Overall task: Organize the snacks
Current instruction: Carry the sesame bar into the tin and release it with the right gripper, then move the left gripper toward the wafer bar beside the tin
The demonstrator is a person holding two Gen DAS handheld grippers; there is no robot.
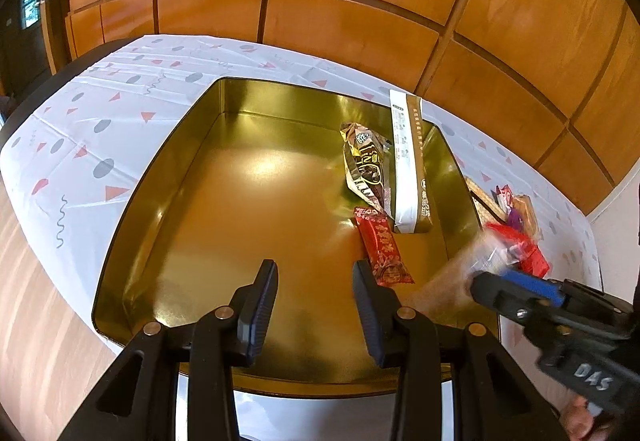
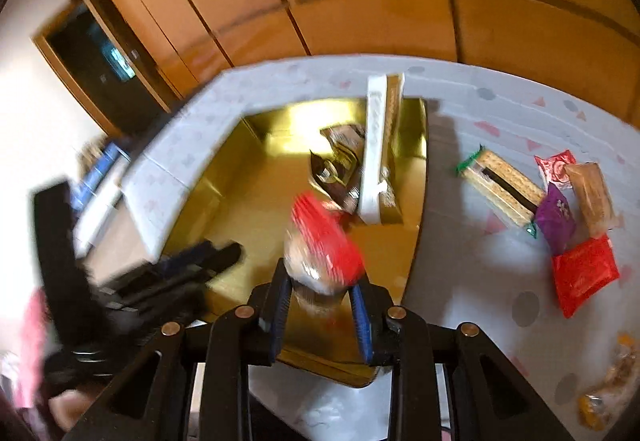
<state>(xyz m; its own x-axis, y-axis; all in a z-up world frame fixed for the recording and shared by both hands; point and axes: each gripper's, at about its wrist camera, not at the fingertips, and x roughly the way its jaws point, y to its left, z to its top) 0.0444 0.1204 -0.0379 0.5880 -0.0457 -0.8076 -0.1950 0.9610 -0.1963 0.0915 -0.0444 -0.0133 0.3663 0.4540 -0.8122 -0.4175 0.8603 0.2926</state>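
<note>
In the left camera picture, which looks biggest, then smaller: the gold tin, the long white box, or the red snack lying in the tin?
1. Gold tin
2. Long white box
3. Red snack

The snack lies nearer the camera and looks smaller anyway.

Tin (image 1: 168, 177) sits on the table (image 1: 80, 109), wall panels (image 1: 320, 1) behind. In the tin, right side: long box (image 1: 408, 161) leaning on the far rim, pouch (image 1: 366, 165) just left of it, flat packet (image 1: 386, 249) nearer. Left gripper (image 1: 316, 305) over the tin's near edge. Right gripper (image 2: 320, 305) at the near right rim, snack (image 2: 324, 253) between its pads. Snack pile (image 2: 560, 201) on the table right of the tin.
</note>
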